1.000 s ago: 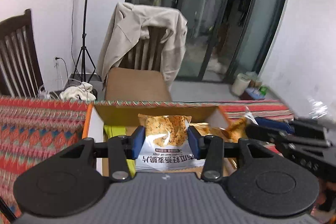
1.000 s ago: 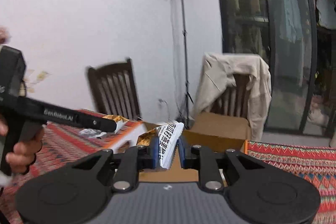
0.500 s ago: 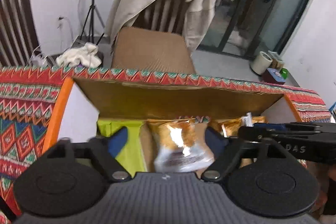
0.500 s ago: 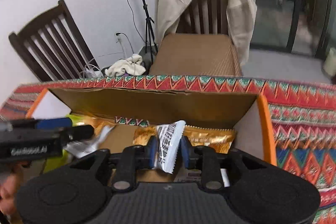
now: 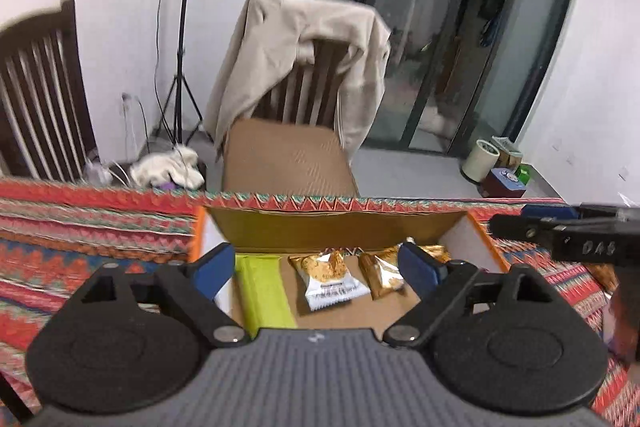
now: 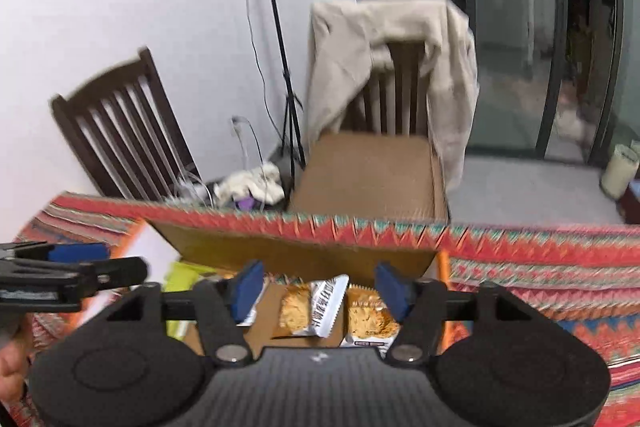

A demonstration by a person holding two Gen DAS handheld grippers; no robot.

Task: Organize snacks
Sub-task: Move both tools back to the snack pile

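Left tool, black with blue pads, jaws opening wide and gripping nothing, poised over an open cardboard box with orange-edged flaps. Below, lying loose on the box floor: a white-and-gold crinkly snack packet, a second gold packet just beside it, and a lime-green flat pack further left. Right tool, same build, jaws also opening, empty, above a white printed packet leaning between two gold ones. Box resting on a red zigzag-patterned table.

Possible trouble: tools close together, likely to knock each other; leaning packet could topple.

Readable: "DAS" on the other tool's arm; packet print too blurred.
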